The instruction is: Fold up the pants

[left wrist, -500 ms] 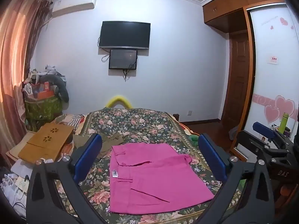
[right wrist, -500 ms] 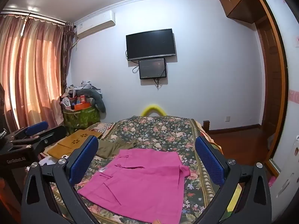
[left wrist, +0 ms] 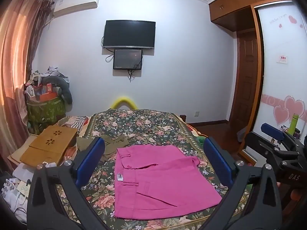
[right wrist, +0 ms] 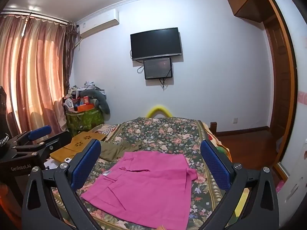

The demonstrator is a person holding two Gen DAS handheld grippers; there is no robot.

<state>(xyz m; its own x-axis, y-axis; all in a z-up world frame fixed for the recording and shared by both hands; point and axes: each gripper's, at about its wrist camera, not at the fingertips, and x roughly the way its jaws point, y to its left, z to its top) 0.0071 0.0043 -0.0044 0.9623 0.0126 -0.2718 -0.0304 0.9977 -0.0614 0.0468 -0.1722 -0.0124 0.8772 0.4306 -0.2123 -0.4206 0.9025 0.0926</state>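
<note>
Pink pants (left wrist: 159, 180) lie folded into a flat rectangle on the floral bedspread (left wrist: 138, 122), waistband to the left with a white tag. They also show in the right wrist view (right wrist: 145, 187). My left gripper (left wrist: 153, 163) is open and empty, held above the near part of the bed with the pants between its blue pads (left wrist: 90, 161). My right gripper (right wrist: 151, 164) is open and empty, also above the pants. The right gripper shows at the right edge of the left wrist view (left wrist: 272, 134); the left gripper shows at the left of the right wrist view (right wrist: 38, 132).
An olive garment (left wrist: 111, 143) lies crumpled beyond the pants. A wooden lap desk (left wrist: 49, 145) sits at the bed's left. A green bin (left wrist: 46, 107) piled with things stands by the curtain. A wardrobe (left wrist: 284, 76) and door are at the right.
</note>
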